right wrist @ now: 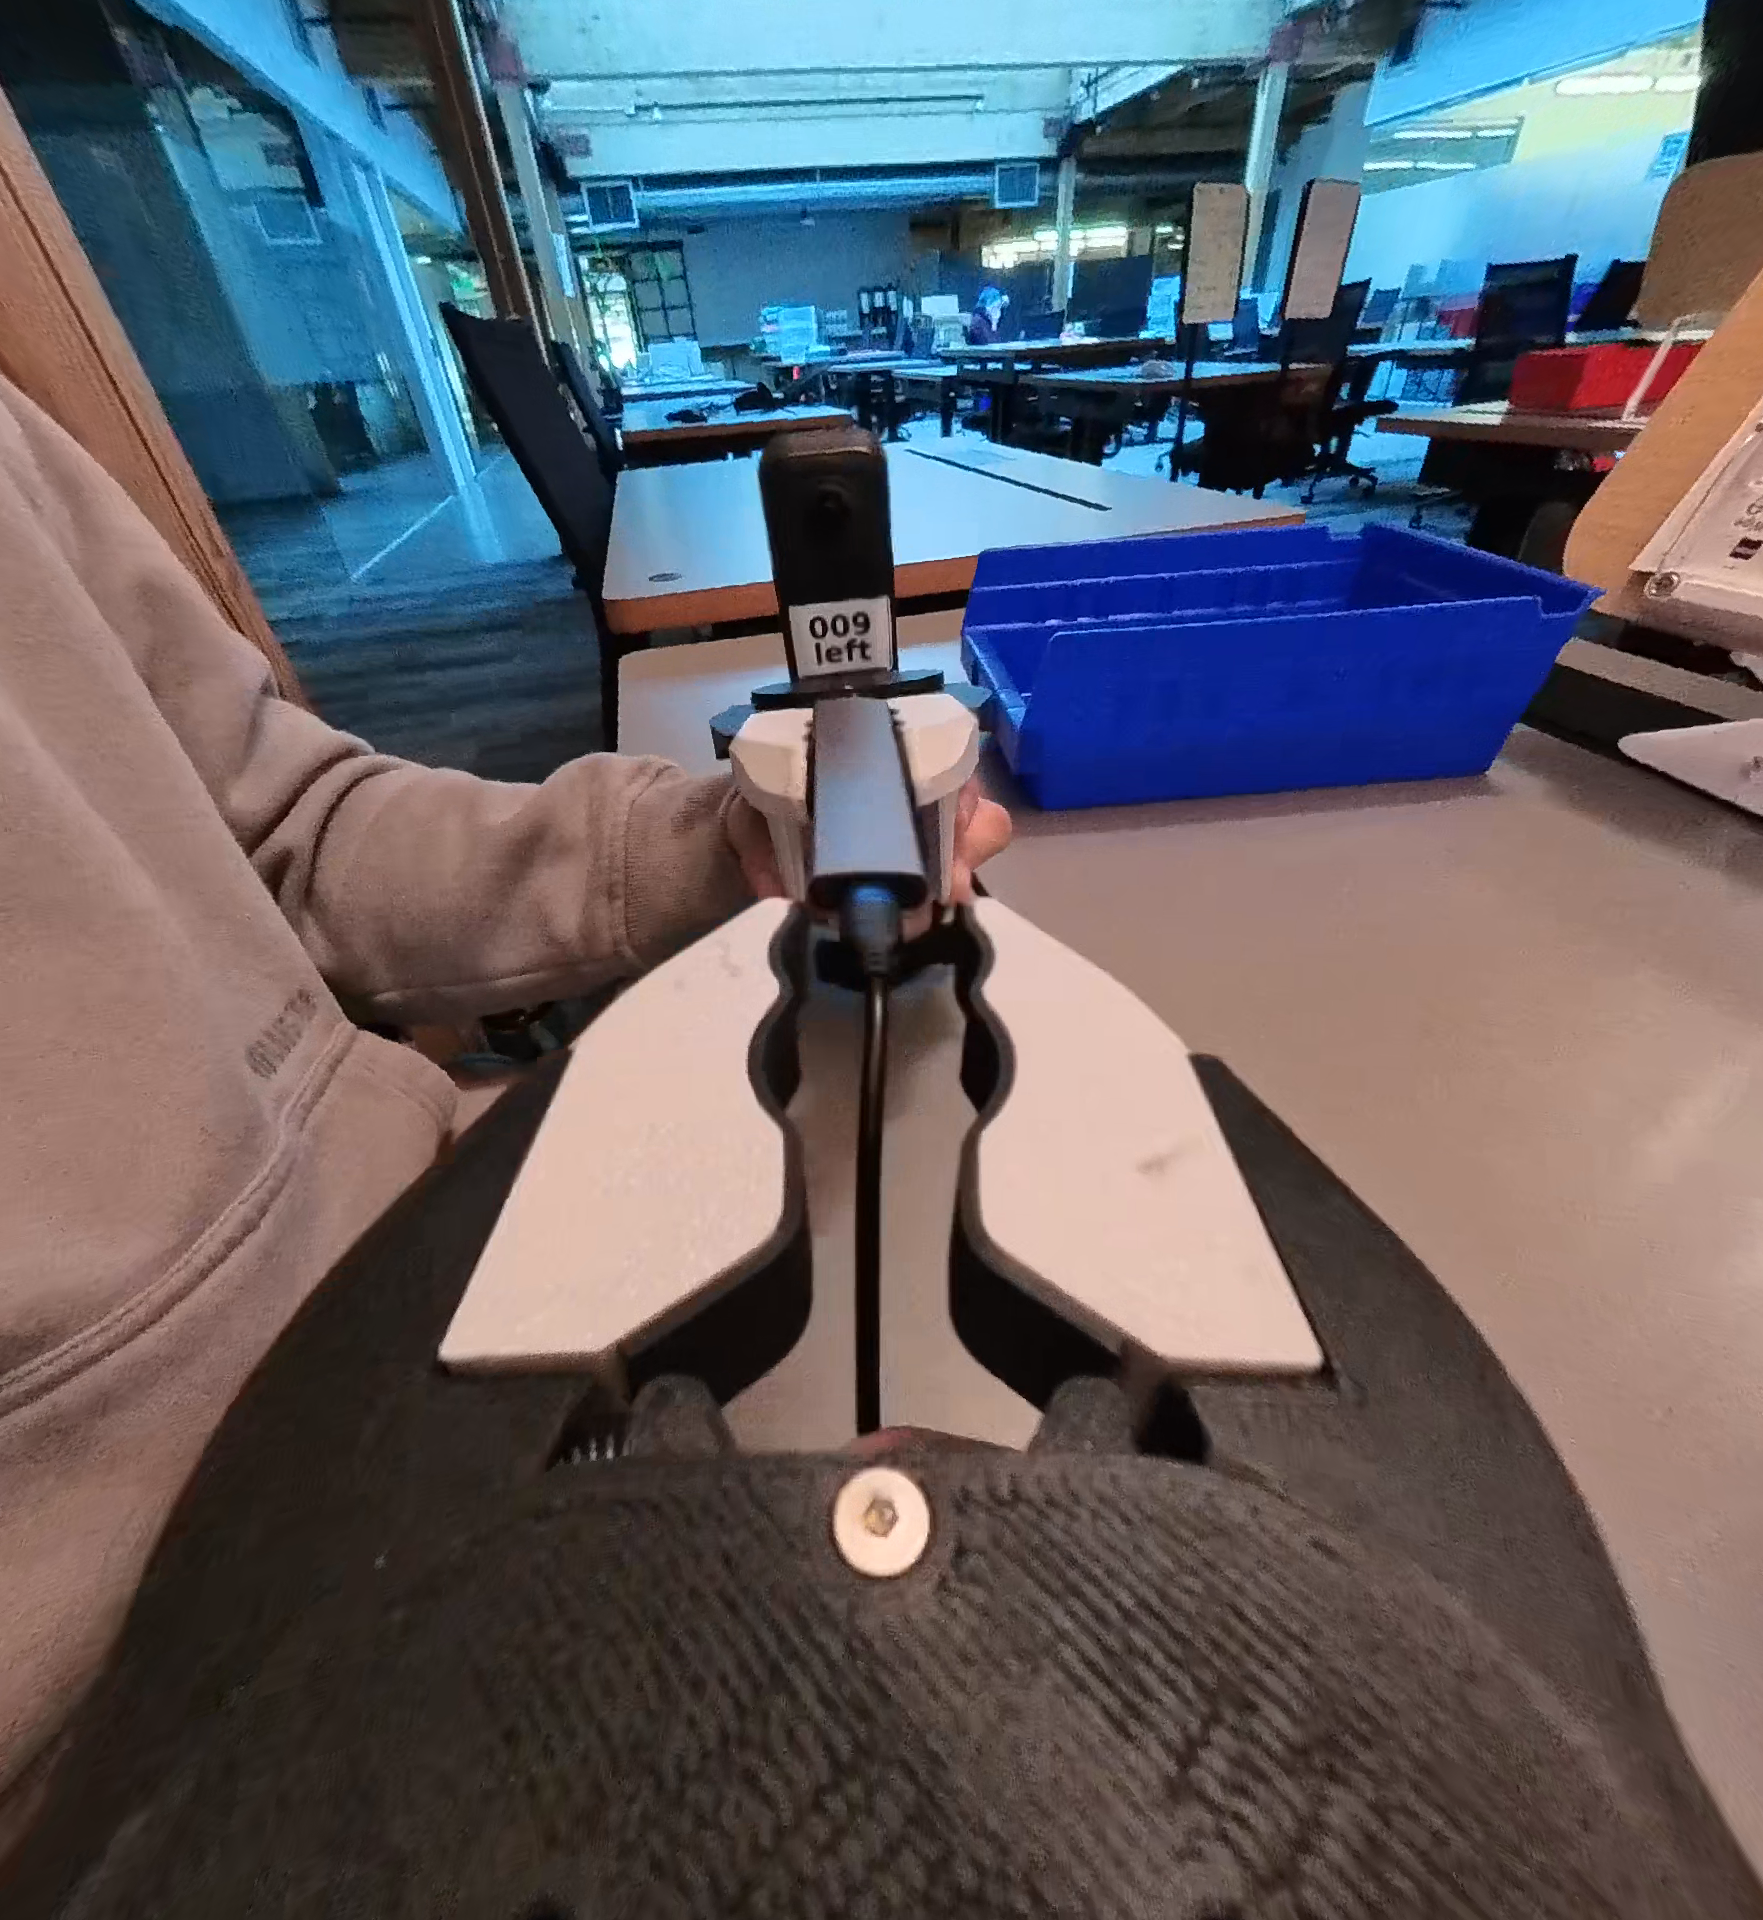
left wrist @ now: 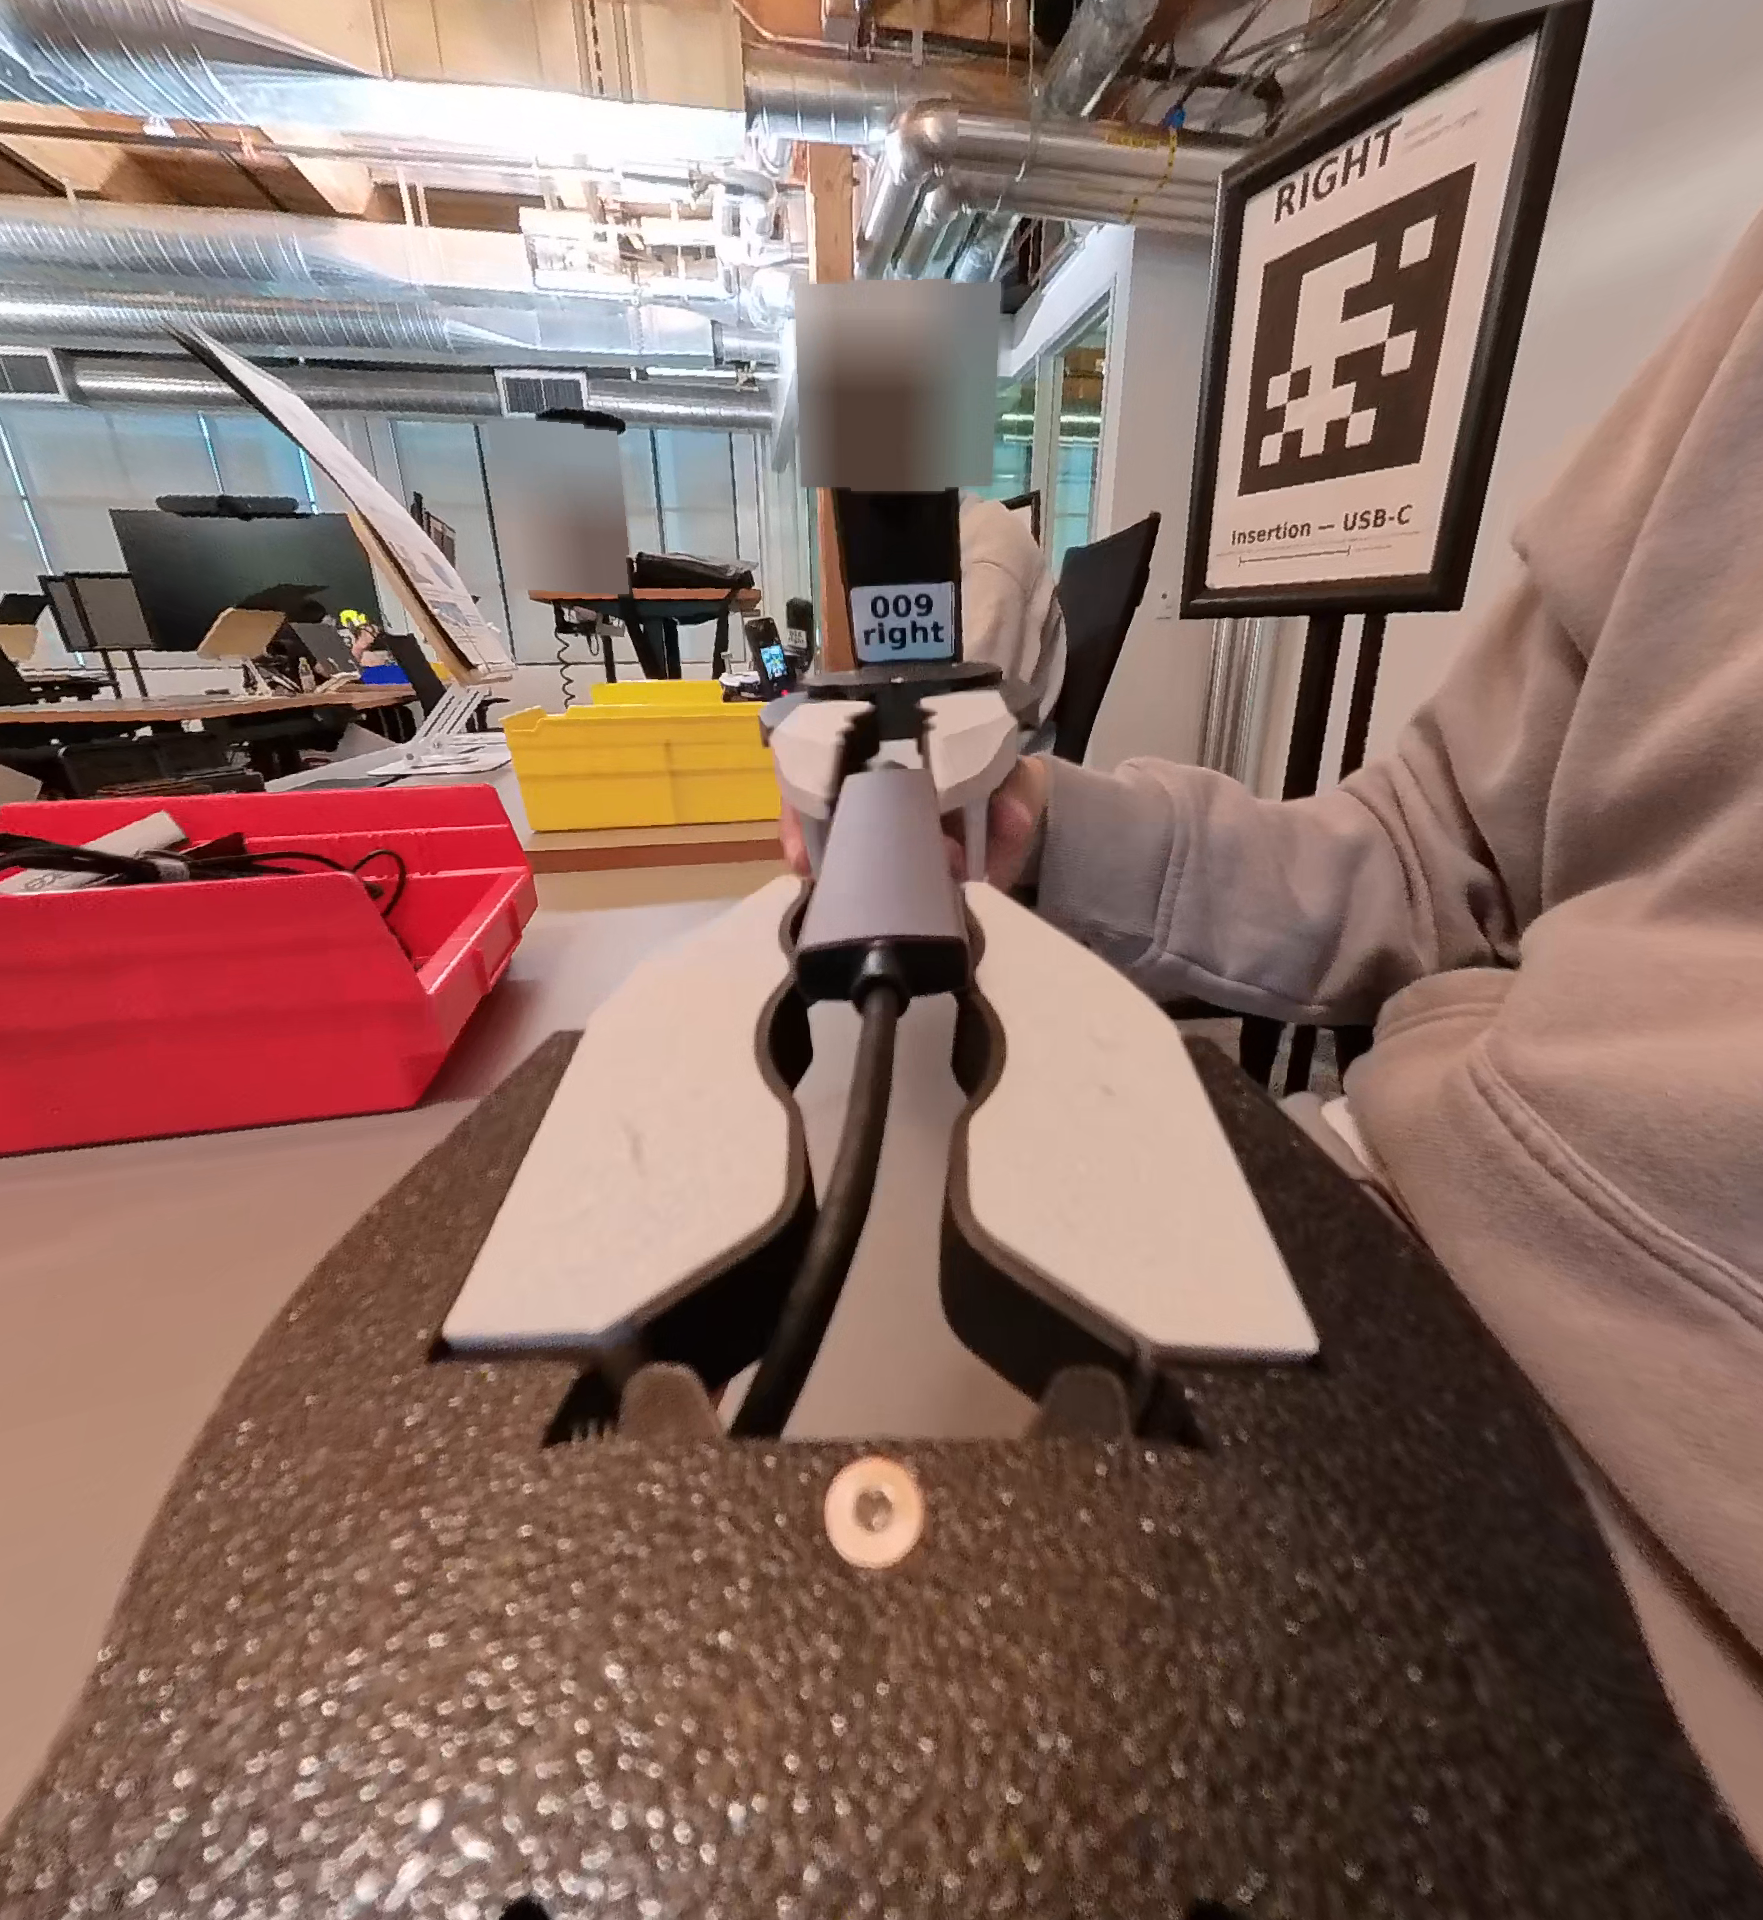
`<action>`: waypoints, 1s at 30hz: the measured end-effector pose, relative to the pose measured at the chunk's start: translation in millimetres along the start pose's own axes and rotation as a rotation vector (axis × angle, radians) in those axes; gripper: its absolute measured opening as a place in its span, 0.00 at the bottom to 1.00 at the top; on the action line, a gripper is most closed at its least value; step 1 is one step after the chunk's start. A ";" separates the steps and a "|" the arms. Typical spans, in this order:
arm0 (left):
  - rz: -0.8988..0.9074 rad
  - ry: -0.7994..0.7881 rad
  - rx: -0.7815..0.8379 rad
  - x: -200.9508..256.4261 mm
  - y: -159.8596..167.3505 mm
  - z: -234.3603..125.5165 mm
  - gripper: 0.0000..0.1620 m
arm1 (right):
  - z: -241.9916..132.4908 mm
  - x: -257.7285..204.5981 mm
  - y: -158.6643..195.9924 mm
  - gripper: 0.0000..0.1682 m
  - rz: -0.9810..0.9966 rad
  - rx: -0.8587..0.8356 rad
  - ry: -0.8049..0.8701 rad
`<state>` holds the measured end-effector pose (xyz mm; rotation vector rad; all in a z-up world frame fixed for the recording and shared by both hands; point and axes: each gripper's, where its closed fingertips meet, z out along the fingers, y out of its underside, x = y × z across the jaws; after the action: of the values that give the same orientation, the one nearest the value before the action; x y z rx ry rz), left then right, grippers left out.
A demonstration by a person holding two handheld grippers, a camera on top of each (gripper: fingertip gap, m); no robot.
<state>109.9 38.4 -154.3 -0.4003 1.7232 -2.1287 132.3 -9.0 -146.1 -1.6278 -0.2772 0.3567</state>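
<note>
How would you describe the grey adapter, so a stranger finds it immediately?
Look above the grey table, in front of the blue bin. There the two tongs meet; the grey adapter bridges them, the only slim metal bar, with a black cable at its end.

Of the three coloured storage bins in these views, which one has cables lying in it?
The red bin, left of the left gripper: black cables lie in it. The blue bin looks empty; the yellow bin's inside is hidden.
</note>
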 end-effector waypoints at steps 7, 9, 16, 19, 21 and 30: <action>0.002 0.002 0.015 0.6 -0.3 1.6 0.14 | 1.6 0.5 -2.7 0.07 0.054 0.057 -0.005; -0.001 0.008 0.021 1.2 -1.1 0.5 0.14 | 3.1 -1.6 -3.8 0.06 0.076 0.070 -0.021; -0.021 -0.005 0.060 -2.0 -5.0 -2.4 0.14 | 7.4 1.5 -13.4 0.06 0.237 0.170 -0.028; -0.047 -0.026 0.046 -5.4 -3.6 -1.9 0.14 | 7.0 6.6 -12.0 0.06 0.255 0.181 0.004; -0.060 -0.034 0.021 -6.4 -1.2 -0.8 0.14 | 5.5 8.5 -9.0 0.06 0.242 0.166 0.022; -0.164 0.046 -0.026 6.5 2.7 11.3 0.20 | -5.4 2.5 -8.1 0.06 0.128 0.141 0.000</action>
<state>109.3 25.1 -154.6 -0.5199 1.8014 -2.2467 137.1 -12.3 -137.9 -1.5100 -0.1446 0.4630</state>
